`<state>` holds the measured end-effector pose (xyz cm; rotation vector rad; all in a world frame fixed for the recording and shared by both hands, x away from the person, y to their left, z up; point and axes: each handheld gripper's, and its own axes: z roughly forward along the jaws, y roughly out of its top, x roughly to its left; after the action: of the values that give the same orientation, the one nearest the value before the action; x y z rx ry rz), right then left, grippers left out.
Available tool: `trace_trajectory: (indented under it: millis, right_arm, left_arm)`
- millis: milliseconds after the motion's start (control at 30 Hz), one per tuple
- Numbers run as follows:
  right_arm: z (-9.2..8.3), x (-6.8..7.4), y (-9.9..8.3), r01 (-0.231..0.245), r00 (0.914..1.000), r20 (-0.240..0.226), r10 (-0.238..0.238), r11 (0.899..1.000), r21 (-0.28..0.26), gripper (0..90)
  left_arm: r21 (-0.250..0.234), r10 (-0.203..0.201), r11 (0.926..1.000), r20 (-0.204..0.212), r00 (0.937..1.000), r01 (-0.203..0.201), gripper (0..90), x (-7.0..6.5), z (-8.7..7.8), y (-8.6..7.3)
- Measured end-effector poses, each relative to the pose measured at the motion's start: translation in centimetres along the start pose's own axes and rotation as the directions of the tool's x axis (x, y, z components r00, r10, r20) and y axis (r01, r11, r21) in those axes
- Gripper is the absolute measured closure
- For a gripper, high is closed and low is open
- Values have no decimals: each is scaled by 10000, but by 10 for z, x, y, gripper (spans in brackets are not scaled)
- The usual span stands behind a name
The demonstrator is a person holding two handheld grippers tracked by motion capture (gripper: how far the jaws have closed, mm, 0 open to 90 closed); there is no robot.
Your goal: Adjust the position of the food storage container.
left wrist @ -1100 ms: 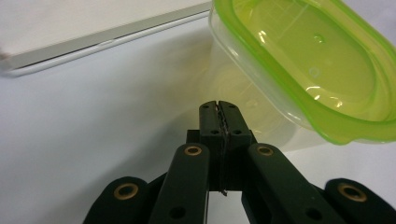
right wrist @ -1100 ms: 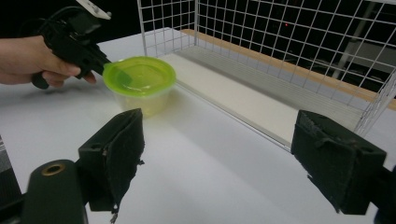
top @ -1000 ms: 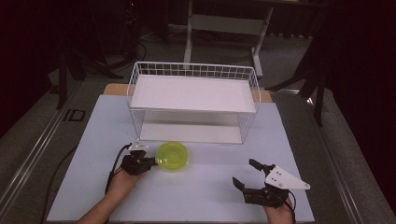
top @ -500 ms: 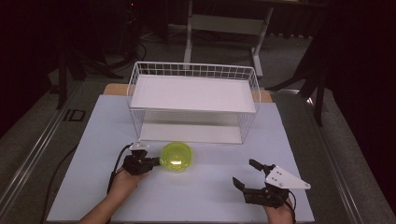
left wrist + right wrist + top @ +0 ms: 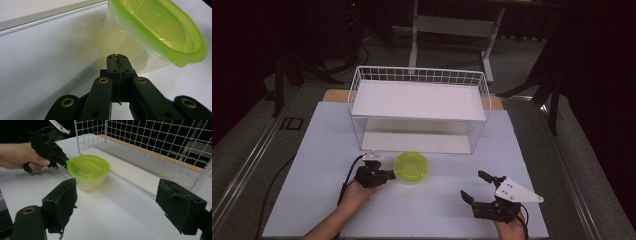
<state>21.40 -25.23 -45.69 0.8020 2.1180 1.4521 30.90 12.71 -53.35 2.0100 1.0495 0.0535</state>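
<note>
we push lidded green tub (image 5: 412,168) rightward | left gripper (image 5: 388,175) pressed together, nothing pinched | right gripper (image 5: 476,186) spread | risk: tub tips or slides off the tips

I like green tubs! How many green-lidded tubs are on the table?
1. The green-lidded tub sits on the white table, just in front of the wire shelf rack, beside the left tool.
</note>
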Motion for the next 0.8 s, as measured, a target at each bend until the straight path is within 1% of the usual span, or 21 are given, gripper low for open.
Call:
trace_trajectory:
  millis: [100,133,167,300,467,533,700,767,800]
  right_arm:
    - [0,0,0,30,10000,-7,-30,10000,-29,171]
    - [-1,0,0,32,10000,-7,-32,10000,-30,171]
    - [-1,0,0,36,10000,-9,-36,10000,-33,171]
    - [-1,0,0,-1,10000,-20,1,10000,-42,171]
    - [-1,1,0,24,10000,-59,-24,10000,-24,171]
    - [0,1,-1,16,10000,-70,-15,10000,6,171]
    - [1,2,-1,35,9999,-98,-34,10000,29,171]
    - [1,2,-1,32,9999,-122,-32,10000,32,171]
    - [1,2,-1,32,9999,-131,-31,10000,45,171]
  left_arm:
    - [93,35,9999,66,10000,-36,900,-5,8,4]
    - [173,185,9997,24,9998,-185,900,-7,10,5]
    - [190,231,9995,54,9997,-232,900,-9,13,6]
    - [200,232,9995,179,9996,-235,900,-13,21,10]
    - [260,318,9991,169,9994,-322,900,-16,28,11]
    - [265,361,9990,125,9993,-364,900,-16,29,13]
    - [91,203,9998,127,9997,-204,900,-14,29,17]
    - [-15,288,9996,193,9994,-288,900,-14,29,17]
    - [-44,343,9994,142,9993,-342,899,-13,28,18]
